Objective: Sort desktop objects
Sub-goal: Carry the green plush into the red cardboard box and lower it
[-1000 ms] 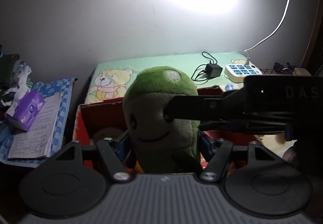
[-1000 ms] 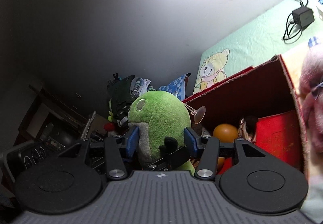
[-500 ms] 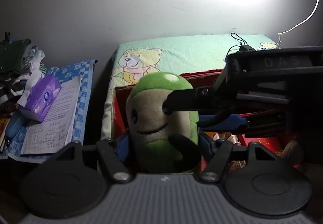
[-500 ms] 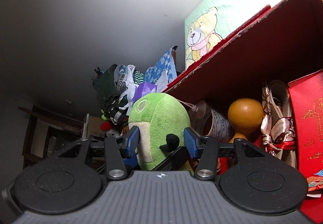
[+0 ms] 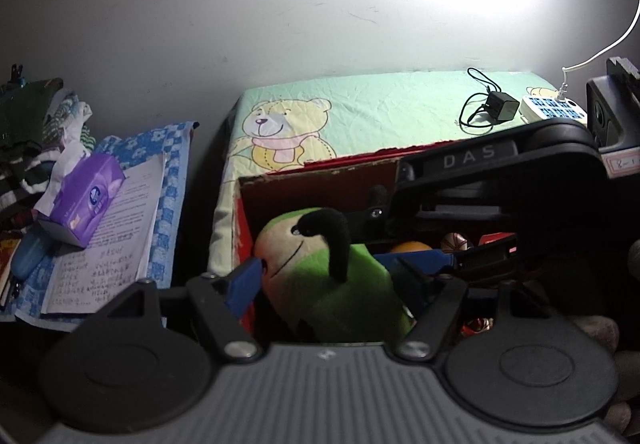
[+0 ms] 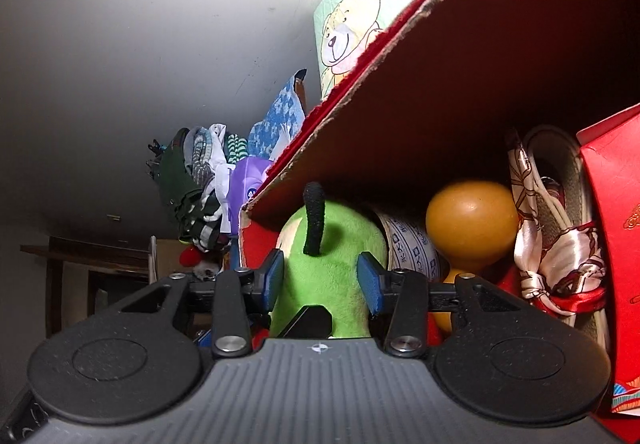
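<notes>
— Where was the green plush toy (image 6: pixel 332 264)?

— Down inside the red cardboard box (image 6: pixel 460 56), at its near left corner, tilted over with its black stalk (image 5: pixel 332 240) sticking up.

— And the claws?

— Both were on it. The right gripper (image 6: pixel 322 280) had its blue pads (image 6: pixel 274 276) pressed to the toy's flanks; the left gripper (image 5: pixel 332 284) held it from the other side, blue pads (image 5: pixel 244 280) against its face and body.

— What lay beside it?

— A roll of tape (image 6: pixel 412 248), then an orange ball (image 6: pixel 472 216) — a patterned scarf (image 6: pixel 560 256) further right.
</notes>
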Available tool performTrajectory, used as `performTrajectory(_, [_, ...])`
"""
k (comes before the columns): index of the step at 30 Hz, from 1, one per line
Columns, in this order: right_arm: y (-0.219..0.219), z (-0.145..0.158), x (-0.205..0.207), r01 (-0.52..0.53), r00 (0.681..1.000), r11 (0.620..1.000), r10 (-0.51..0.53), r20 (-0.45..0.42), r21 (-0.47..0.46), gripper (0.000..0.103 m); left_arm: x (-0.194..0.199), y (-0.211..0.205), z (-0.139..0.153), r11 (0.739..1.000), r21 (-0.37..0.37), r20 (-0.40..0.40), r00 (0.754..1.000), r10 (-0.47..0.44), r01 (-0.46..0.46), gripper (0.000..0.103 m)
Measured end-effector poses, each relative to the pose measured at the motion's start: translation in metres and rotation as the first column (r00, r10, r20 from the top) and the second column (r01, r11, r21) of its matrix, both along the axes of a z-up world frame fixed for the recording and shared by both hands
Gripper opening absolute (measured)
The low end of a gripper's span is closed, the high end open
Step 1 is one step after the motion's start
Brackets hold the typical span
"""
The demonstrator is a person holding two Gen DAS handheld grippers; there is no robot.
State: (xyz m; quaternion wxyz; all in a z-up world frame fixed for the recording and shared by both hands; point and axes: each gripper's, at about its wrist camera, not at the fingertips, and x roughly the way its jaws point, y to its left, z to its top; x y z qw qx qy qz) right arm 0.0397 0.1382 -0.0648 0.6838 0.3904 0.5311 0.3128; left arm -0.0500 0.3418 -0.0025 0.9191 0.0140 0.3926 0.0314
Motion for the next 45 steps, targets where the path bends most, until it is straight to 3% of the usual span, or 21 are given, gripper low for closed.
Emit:
performTrajectory(14, [-0.014,-0.004,-0.002,-0.031,0.999,0.999,0.032,-0.021,0.015,0.047,-0.001,-0.001,-0.009,0.999,-0.030,-0.036,0.999,-0.013,0.012,0.074])
performTrajectory(30, [-0.013,0.015,-0.008,-0.008,0.988,0.996,0.021,0.150,-0.089,0.049,0.001,-0.005,-0.010,1.000,-0.005,-0.060,0.998,0.009,-0.010,0.083])
performTrajectory(37, [-0.024,0.009,-0.006,0.054,0.989,0.994,-0.040,0.142,-0.097,0.046,0.004,-0.006,-0.010,1.000,0.012,-0.083,0.996,0.024,-0.023,0.083])
performTrajectory(45, [-0.010,0.014,-0.008,0.005,0.978,0.988,0.028,0.207,-0.157,0.045,0.004,-0.009,-0.011,0.999,0.032,-0.105,0.993,0.046,-0.043,0.084])
